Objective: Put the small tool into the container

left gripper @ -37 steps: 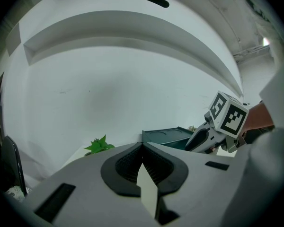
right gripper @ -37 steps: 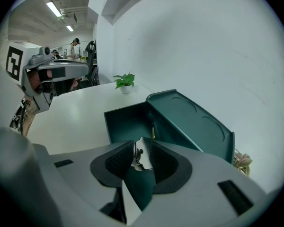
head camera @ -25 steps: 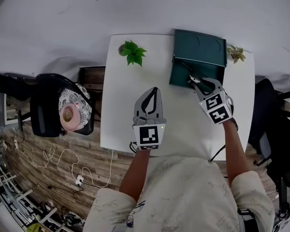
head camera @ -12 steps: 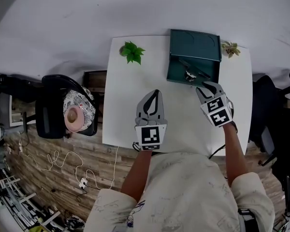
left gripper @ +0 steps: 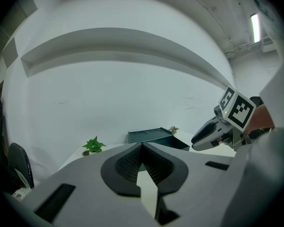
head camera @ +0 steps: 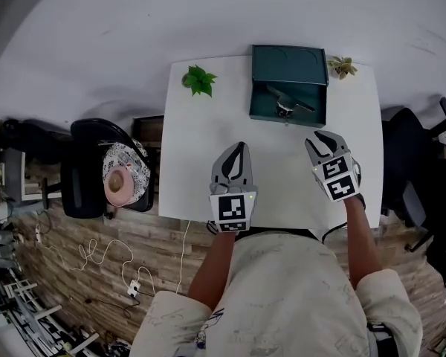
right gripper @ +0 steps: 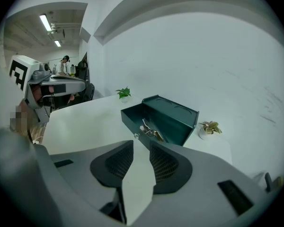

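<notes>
A dark green box (head camera: 288,95) stands open at the far side of the white table (head camera: 208,162), its lid tipped back. The small metal tool (head camera: 285,105) lies inside it, also seen in the right gripper view as the tool (right gripper: 151,128) in the box (right gripper: 166,116). My right gripper (head camera: 320,137) hovers over the table, short of the box's front wall, open and empty (right gripper: 141,150). My left gripper (head camera: 236,152) is over the table's middle, shut with nothing in it (left gripper: 142,148). From the left gripper view the box (left gripper: 154,136) lies ahead and the right gripper (left gripper: 196,140) to its right.
A leafy green plant (head camera: 198,80) sits at the table's far left and a small pale potted plant (head camera: 342,67) beside the box at the far right corner. A black chair (head camera: 89,166) holding a pink round item stands left of the table; another chair (head camera: 410,162) is on the right.
My right gripper has let go of the tool, which now lies in the box, and has drawn back toward me, open. The left gripper has stayed about where it was.
</notes>
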Motion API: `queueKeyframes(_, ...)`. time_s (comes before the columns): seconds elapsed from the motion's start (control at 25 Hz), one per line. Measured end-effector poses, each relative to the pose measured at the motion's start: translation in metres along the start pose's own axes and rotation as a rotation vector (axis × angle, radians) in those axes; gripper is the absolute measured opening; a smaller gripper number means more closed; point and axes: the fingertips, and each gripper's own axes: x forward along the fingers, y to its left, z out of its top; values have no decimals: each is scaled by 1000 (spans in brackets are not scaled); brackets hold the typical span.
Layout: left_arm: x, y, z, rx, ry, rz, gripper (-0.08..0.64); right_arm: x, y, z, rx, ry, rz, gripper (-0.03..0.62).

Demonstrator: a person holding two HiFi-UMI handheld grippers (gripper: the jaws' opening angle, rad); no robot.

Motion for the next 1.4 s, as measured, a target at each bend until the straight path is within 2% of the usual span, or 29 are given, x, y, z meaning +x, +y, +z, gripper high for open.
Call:
queueKeyframes(0.72,-50,-59,-10,19,-9,-48,6,-81,-6,-55,179,-137,-139,121)
queueKeyframes(0.92,-59,-67,-17,19,-6,-61,6,-94,-3,-63,233,-149,-151,121)
queueKeyframes(1.4,-65,-69,-17,29,-36,-61,6,-110,-8,-67,258,-220,-205,121)
